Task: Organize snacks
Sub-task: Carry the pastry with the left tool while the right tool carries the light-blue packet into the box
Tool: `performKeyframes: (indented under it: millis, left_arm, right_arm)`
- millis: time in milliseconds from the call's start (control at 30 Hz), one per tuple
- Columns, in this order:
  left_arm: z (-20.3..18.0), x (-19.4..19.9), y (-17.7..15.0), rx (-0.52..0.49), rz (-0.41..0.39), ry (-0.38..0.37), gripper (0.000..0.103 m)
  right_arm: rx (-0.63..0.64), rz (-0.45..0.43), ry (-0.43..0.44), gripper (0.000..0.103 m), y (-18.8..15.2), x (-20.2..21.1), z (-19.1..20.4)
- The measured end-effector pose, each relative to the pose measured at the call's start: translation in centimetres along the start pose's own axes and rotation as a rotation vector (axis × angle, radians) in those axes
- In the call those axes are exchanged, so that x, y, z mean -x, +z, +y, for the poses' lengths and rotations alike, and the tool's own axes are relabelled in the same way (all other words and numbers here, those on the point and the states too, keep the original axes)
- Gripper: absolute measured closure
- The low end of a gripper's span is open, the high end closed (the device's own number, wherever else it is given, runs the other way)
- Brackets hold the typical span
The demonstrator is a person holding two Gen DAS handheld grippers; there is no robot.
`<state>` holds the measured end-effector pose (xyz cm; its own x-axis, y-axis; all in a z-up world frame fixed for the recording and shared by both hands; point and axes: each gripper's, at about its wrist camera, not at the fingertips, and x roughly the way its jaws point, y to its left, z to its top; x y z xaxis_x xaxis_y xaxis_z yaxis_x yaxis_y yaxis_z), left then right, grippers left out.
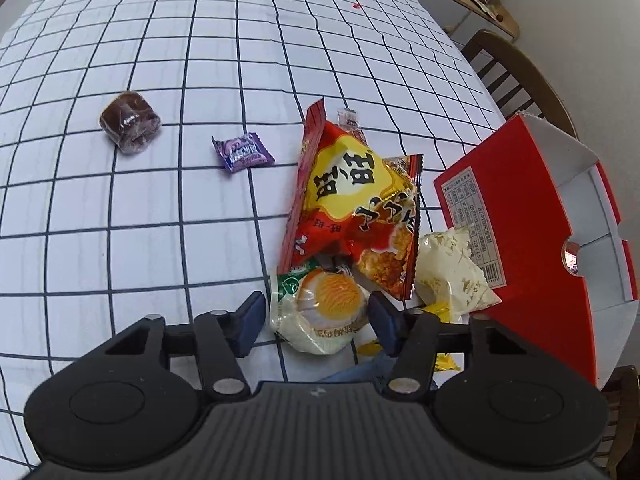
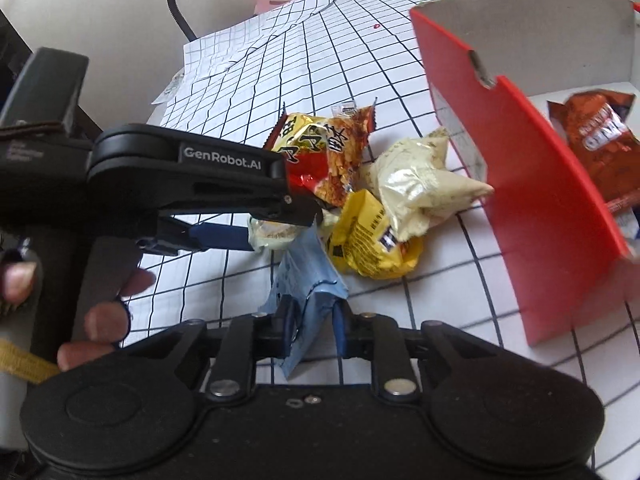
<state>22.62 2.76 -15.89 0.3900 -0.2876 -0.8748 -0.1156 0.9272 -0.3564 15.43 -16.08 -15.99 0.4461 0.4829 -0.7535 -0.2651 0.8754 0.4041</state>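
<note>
I am clamping the left gripper (image 1: 316, 322) on the egg-yolk pastry packet (image 1: 320, 308) and the right gripper (image 2: 312, 330) on the blue packet (image 2: 306, 280), both beside the red box (image 2: 520, 184) near the tabletop's edge, ready for boxing.

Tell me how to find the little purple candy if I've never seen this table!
Look at the white checked tablecloth, left of the red box and the pile of snack bags. Two small treats lie alone there, apart from the pile. The purple candy is the flat, shiny wrapper with crimped ends, nearer the big red-and-yellow bag; its neighbour is a brown wrapped cake.
</note>
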Motion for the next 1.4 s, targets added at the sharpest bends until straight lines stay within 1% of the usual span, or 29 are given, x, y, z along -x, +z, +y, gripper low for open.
performKeyframes:
  millis: [67, 267, 433, 533, 667, 867, 1033, 1233, 1400]
  left_arm:
    - [-0.3, 0.0, -0.1, -0.004, -0.002, -0.005, 0.054]
    - [-0.6, 0.0, -0.6, -0.004, -0.017, 0.008, 0.056]
    - [-0.4, 1.1, -1.3, -0.008, -0.026, 0.0, 0.068]
    - [-0.3, 1.8, -2.0, -0.016, -0.029, 0.019, 0.068]
    - [0.3, 2.7, -2.7, 0.001, -0.038, 0.028, 0.069]
    - [0.2, 4.9, -3.9, 0.007, -0.057, 0.027, 0.069]
    - [-1.2, 7.1, -4.8, -0.023, -0.077, 0.048, 0.069]
    - [-4.6, 10.1, -5.2, -0.068, -0.124, 0.037, 0.069]
    - [-7.7, 12.0, -4.7, -0.088, -0.16, 0.013, 0.069]
  right_arm:
    - [0.006, -0.005, -0.007, 0.085, -0.3, 0.4, -0.1]
    - [0.018, -0.03, -0.026, 0.087, -0.7, 1.3, -0.1]
    - [0.011, -0.045, -0.035, 0.088, -1.0, 2.6, -0.3]
    - [0.011, -0.053, -0.041, 0.089, -1.1, 3.6, -0.5]
    - [0.012, -0.071, -0.043, 0.089, -1.5, 4.9, -0.7]
    - [0.02, -0.107, -0.047, 0.089, -1.8, 7.3, -0.8]
    - [0.008, -0.143, -0.027, 0.089, -1.6, 9.6, -1.4]
    - [-0.004, -0.188, -0.006, 0.089, -0.6, 12.6, -2.4]
    - [0.003, -0.229, 0.008, 0.089, 0.8, 14.7, -3.5]
